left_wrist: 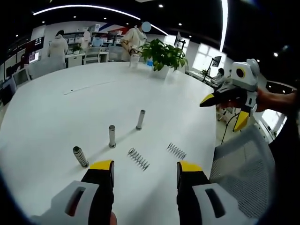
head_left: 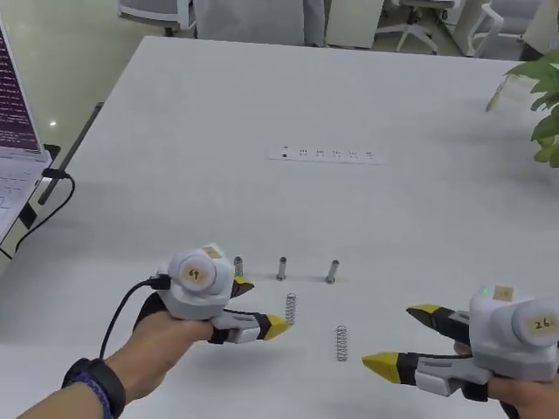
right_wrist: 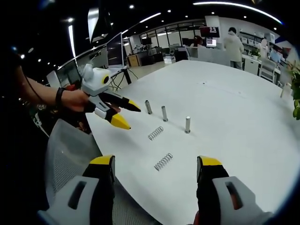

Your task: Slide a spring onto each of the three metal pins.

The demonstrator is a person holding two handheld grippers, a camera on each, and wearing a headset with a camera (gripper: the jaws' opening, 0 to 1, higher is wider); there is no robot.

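Sticker [head_left: 541, 325] reads 26 (right claw [head_left: 400, 335]).

the head view looks forward and down from above the near edge of the white desk [head_left: 349, 96], with the left claw [head_left: 262, 305] and right claw [head_left: 397, 336] low in its frame. the left gripper view sits low, close over the desk, and faces along its jaws across the row of pins [left_wrist: 112, 136] and the two springs [left_wrist: 138, 159]. the right gripper view looks in from the desk's edge, a little farther off, facing toward the left claw. all three views share the pins and springs, and each gripper view catches the other claw.
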